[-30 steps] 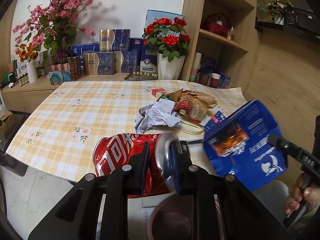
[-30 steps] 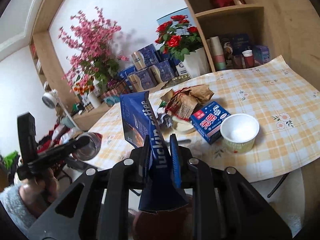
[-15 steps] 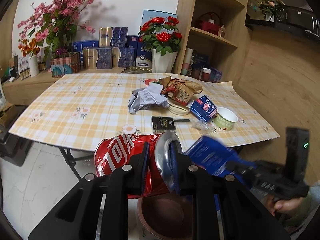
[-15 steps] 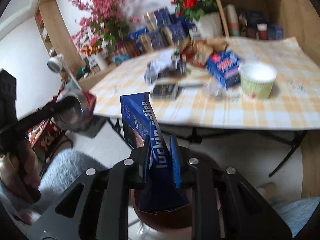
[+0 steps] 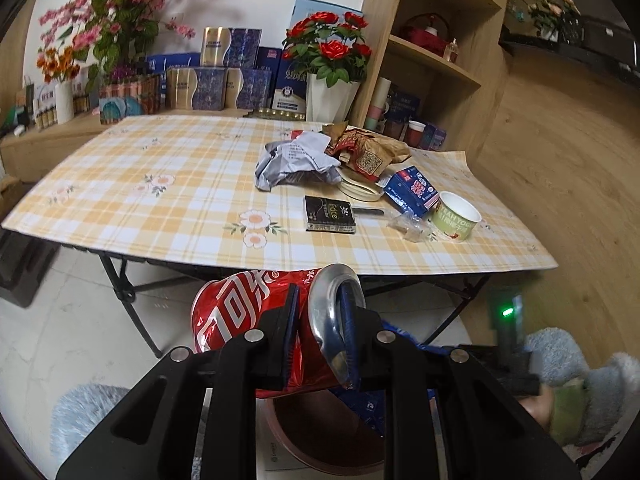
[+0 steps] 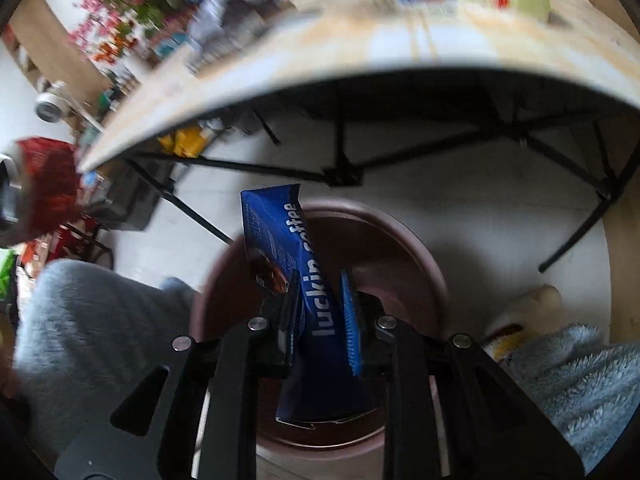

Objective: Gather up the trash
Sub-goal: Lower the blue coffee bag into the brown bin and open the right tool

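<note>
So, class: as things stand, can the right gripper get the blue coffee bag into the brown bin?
Probably yes. The right gripper holds the blue coffee bag just above the brown bin, whose open mouth looks unobstructed.

Red can [image 5: 240,312], blue coffee bag [image 6: 296,280], yellow plaid tablecloth [image 5: 160,184], maroon bin [image 6: 400,256]

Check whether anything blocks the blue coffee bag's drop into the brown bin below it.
Nothing visible does. The right tool holds the blue coffee bag directly over the open brown bin, whose mouth shows no lid. The red can in the left tool hangs off to the side.
</note>
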Demonstrator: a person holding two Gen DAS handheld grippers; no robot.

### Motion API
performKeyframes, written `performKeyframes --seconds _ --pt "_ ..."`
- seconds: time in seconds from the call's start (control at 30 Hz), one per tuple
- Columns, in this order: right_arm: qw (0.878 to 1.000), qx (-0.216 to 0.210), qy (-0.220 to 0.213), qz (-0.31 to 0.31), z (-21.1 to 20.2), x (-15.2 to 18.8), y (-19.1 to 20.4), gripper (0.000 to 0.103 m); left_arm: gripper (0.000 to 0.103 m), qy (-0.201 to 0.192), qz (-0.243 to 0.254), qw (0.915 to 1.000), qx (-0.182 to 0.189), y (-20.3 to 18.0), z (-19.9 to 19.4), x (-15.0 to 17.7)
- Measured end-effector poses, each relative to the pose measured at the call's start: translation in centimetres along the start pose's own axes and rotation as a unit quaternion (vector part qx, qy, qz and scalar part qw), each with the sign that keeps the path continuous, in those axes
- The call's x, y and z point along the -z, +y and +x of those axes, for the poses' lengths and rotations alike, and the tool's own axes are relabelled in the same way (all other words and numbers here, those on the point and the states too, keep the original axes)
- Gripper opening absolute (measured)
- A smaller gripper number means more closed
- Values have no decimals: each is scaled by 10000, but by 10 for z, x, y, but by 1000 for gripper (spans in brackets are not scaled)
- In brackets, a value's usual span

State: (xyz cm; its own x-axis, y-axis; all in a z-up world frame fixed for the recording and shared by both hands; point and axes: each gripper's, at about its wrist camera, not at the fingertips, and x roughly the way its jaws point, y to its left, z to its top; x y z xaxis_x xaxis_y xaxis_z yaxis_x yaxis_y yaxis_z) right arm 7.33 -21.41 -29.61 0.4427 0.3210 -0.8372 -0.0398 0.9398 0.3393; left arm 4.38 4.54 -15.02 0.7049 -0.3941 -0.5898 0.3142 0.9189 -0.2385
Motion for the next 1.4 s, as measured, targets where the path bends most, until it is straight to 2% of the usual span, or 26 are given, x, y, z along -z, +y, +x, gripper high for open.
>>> performKeyframes --seconds 0.1,0.23,0.37,0.43,0.5,0.63,0.7,0.8,0.93,1.07,1.13,1.2,1.27,1.33,1.4 --pt "9994 241 192 155 11 4 -11 22 20 -25 -154 9999 31 7 1 1" --pt "9975 491 226 456 13 3 -26 22 20 64 -249 9996 78 10 6 4" --pt "9941 810 336 639 19 3 -34 23 20 164 -171 9997 115 5 11 6" --pt "9931 887 341 691 20 3 -36 33 20 214 -101 9996 137 2 14 7" --pt "9931 903 248 708 16 2 -36 50 20 243 -48 9996 145 0 15 8" --pt "9937 898 58 674 8 2 -34 65 20 270 30 9995 150 -4 16 10" --pt "9939 892 -76 638 2 1 -31 82 19 277 55 9995 142 -5 16 10" --pt "9936 894 -396 561 -12 -3 -26 94 19 282 74 9995 128 -6 16 11" --pt "9882 1188 -947 192 -42 -13 -13 97 19 332 109 9993 132 -7 18 11" --pt "9849 1041 -1383 -69 -75 -22 -5 97 19 393 243 9987 233 -15 22 9" --pt "9835 1012 -1496 -124 -91 -25 -4 97 19 423 311 9980 345 -21 27 8" --pt "9815 1176 -1498 -207 -104 -28 -5 97 19 460 428 9970 453 -29 35 7" --pt "9813 1080 -1558 -337 -113 -27 -7 97 19 500 576 9956 546 -37 46 8" --pt "9779 1021 -1780 -402 -124 -21 -11 97 19 631 636 9939 646 -43 60 11" --pt "9737 1134 -1947 -322 -127 -15 -14 97 19 779 741 9917 705 -49 73 16"
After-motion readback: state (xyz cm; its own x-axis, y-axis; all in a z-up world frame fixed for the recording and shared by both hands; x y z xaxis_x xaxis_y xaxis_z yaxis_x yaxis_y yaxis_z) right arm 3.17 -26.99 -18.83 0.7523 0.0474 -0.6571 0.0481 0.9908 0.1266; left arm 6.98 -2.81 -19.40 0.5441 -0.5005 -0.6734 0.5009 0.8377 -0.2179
